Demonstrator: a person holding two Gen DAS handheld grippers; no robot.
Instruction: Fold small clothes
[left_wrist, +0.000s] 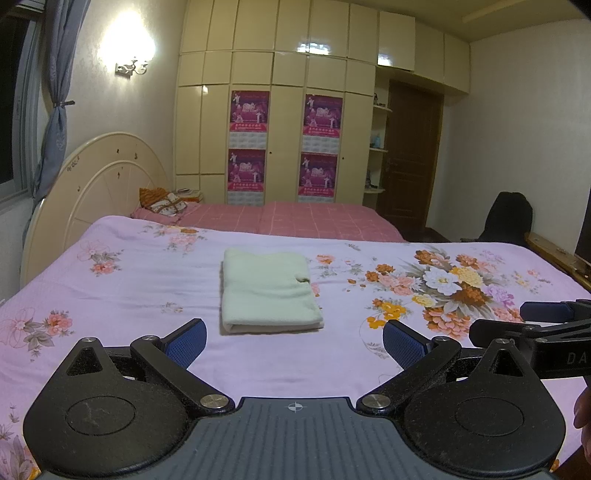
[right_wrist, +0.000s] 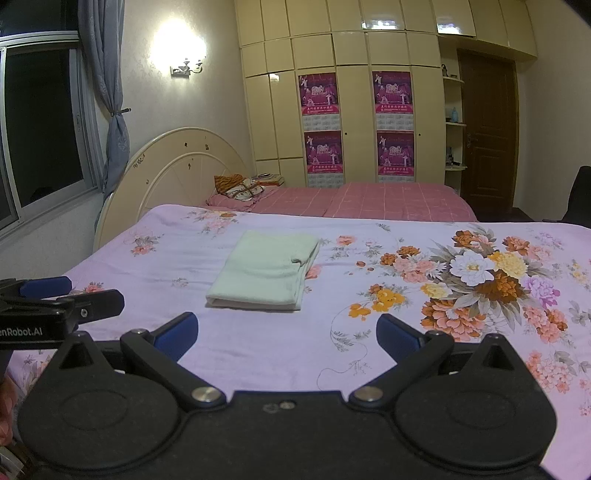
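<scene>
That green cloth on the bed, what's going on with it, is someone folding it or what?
The pale green cloth lies already folded into a neat rectangle on the floral bedsheet. A person holds a hand-held gripper in each hand: the left hand-held gripper and the right hand-held gripper both hover open just short of the cloth, touching nothing. Neither one is gripping the fabric, so the fold looks finished, or at least paused.
</scene>
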